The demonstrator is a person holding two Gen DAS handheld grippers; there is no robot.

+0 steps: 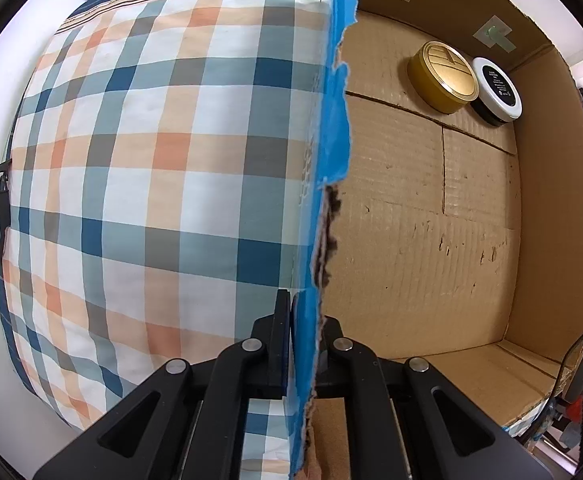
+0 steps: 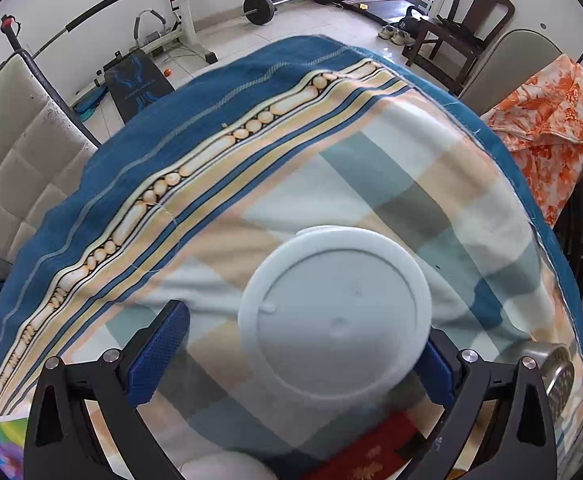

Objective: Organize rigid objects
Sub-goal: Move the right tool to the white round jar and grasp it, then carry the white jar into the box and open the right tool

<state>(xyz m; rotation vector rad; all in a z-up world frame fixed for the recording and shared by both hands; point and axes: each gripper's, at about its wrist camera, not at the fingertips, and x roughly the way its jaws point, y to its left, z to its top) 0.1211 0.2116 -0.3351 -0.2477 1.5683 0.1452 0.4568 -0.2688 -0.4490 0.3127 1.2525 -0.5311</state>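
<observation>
My left gripper [image 1: 305, 312] points straight down and is shut on the blue-taped top edge of a cardboard box wall [image 1: 333, 128]. Inside the box [image 1: 431, 220], a gold round tin [image 1: 445, 76] and a black jar with a white-rimmed lid [image 1: 497, 90] sit side by side in the far corner. In the right wrist view, a white round lidded container [image 2: 335, 312] stands on the checked cloth [image 2: 391, 184]. My right gripper [image 2: 297, 360] is open around it. The right blue pad [image 2: 437, 372] is close to its side, and the left pad [image 2: 159, 352] stands well apart.
The checked cloth [image 1: 151, 160] covers the surface left of the box. A metal round object [image 2: 557, 372] lies right of the white container, and a red item [image 2: 371, 452] lies just below it. Chairs [image 2: 19, 160], an orange cloth [image 2: 551, 128] and gym equipment stand beyond the table.
</observation>
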